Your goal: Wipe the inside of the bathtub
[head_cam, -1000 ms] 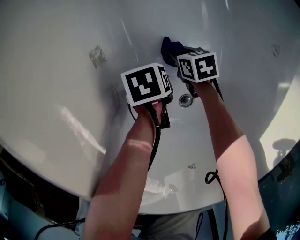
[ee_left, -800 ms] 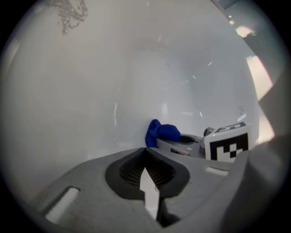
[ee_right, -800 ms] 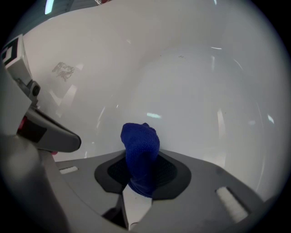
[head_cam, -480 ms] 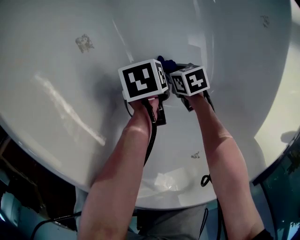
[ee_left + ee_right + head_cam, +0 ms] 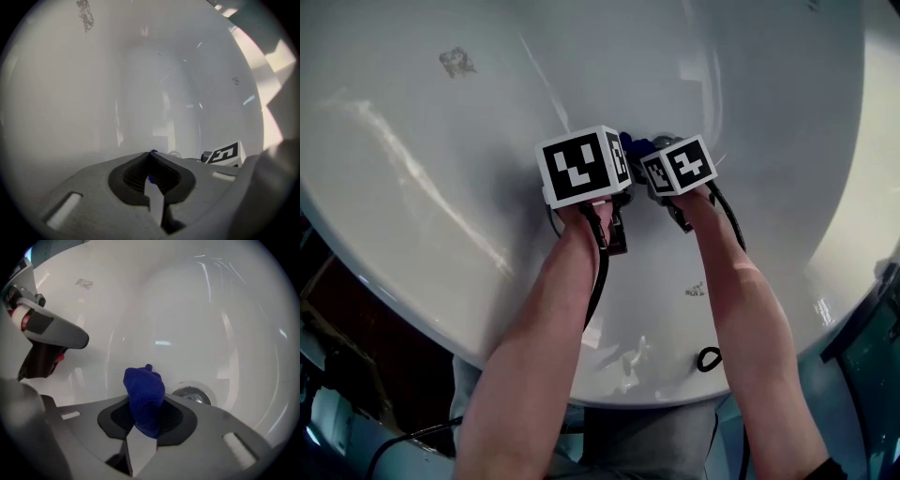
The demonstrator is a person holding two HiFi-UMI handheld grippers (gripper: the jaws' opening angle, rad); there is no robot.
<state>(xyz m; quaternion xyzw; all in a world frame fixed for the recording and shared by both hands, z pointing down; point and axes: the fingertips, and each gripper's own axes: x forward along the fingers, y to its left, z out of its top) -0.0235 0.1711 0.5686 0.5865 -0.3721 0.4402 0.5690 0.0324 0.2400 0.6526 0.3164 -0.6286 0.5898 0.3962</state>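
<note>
The big white bathtub (image 5: 431,159) filled most of the view. Two bare arms (image 5: 548,328) reached down into it, side by side. The left gripper (image 5: 151,155) had its jaws pressed together. The right gripper (image 5: 149,405), just beside it, had its jaws squeezed tight on a blue cloth (image 5: 144,387). The cloth stuck up from those jaws, low down inside the tub. A small round metal drain (image 5: 193,395) sat near the cloth.
</note>
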